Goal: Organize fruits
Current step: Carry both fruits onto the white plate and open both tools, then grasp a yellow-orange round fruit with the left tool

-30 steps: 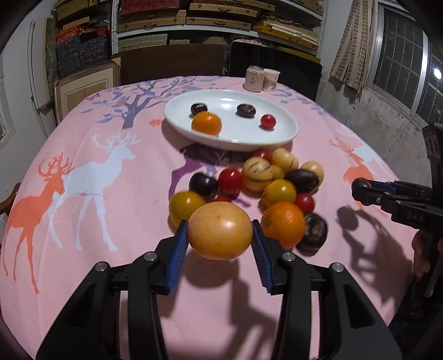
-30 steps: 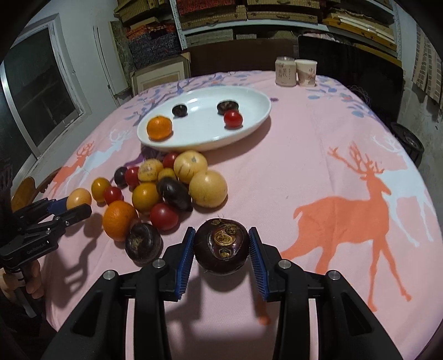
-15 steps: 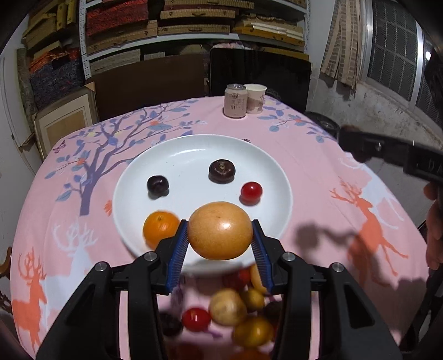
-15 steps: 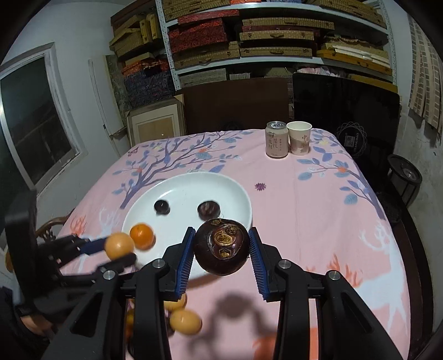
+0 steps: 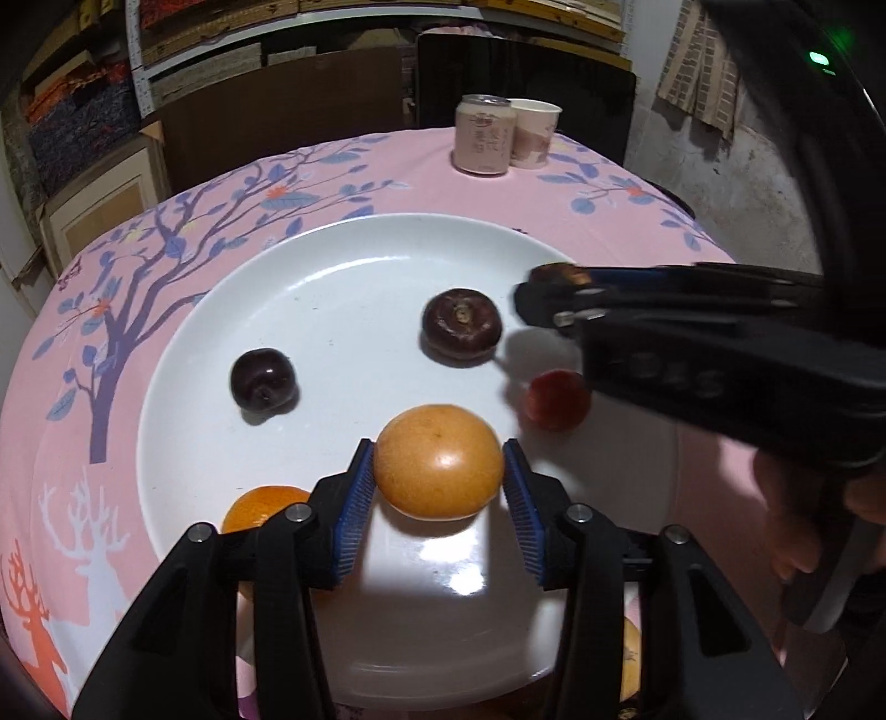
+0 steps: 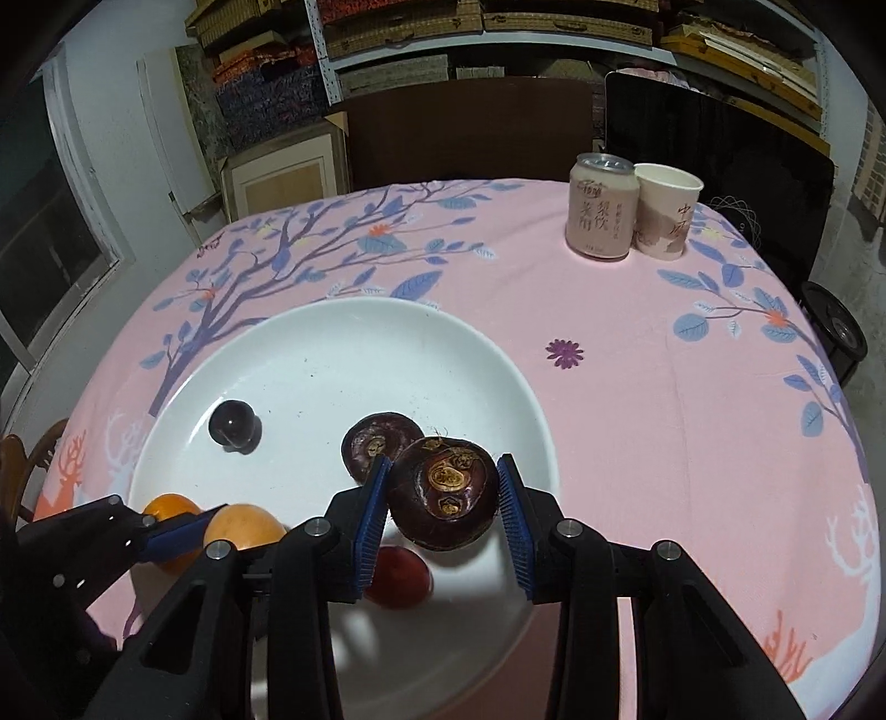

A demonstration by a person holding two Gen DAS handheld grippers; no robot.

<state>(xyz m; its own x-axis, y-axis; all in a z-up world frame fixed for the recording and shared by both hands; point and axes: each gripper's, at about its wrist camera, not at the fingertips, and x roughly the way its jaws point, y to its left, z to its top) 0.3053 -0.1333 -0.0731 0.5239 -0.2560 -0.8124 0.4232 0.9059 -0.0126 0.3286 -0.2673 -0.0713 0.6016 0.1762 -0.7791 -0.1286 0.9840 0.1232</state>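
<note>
Sitting between the blue pads of the left gripper (image 5: 440,487) is a large yellow-orange fruit (image 5: 438,461), over the near part of the white plate (image 5: 183,354). The jaws are opening around it: the pad on its left side is just touching the skin, while a thin gap is showing at the other pad. Pressing on both sides of a dark purple fruit (image 6: 443,492), the right gripper (image 6: 443,515) is gripping it above the plate's near right part, with the fruit's brown, scarred end facing the camera.

Lying on the plate are four other fruits: a small dark plum (image 5: 262,380) towards the left, a second dark purple fruit (image 5: 462,325) further back, a small red fruit (image 5: 555,400) near the right rim, partly behind the right gripper in the left view, and a small orange (image 5: 260,507) at the near left edge, partly hidden behind the left gripper's finger.

Spreading under the plate is a pink tablecloth (image 6: 664,387) printed with trees and deer. Standing side by side at its far edge are a pink drink can (image 6: 601,206) and a paper cup (image 6: 664,210), touching or nearly so. Behind the table, shelves of boxes (image 6: 387,22) are filling the back wall.
</note>
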